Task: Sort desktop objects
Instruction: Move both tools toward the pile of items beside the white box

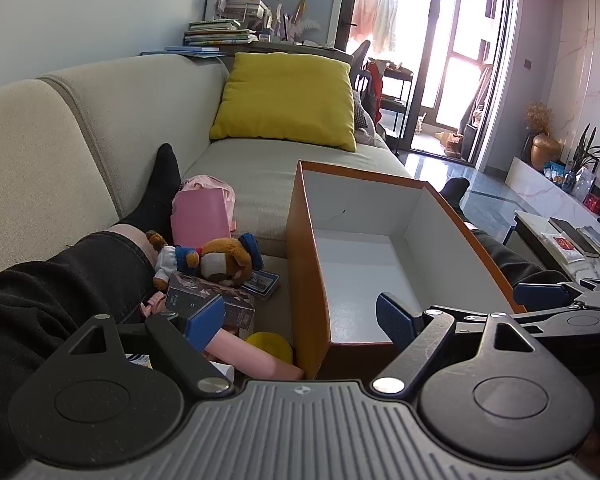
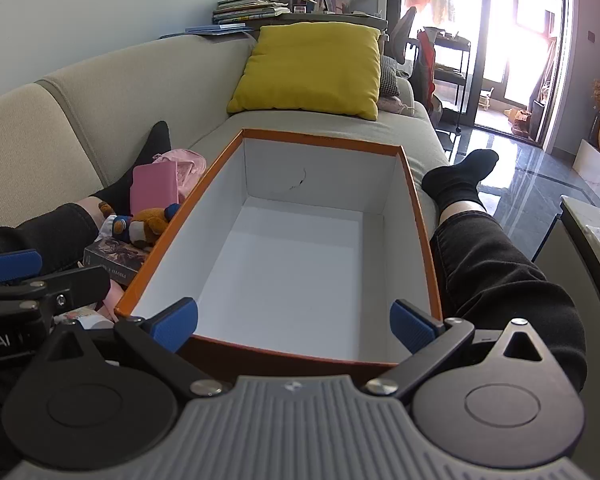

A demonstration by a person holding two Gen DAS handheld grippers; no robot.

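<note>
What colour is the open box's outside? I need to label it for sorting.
Orange outside, white inside; the box shows best in the right wrist view.

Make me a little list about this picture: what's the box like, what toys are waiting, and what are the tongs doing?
place: beige sofa, person's legs either side of the box
box: orange box, white inside, nothing in it
toys beside box: teddy bear, pink case, dark book, blue card
left tongs: open, holding nothing
right tongs: open, over the box's near edge
cushion: yellow cushion, far end
</note>
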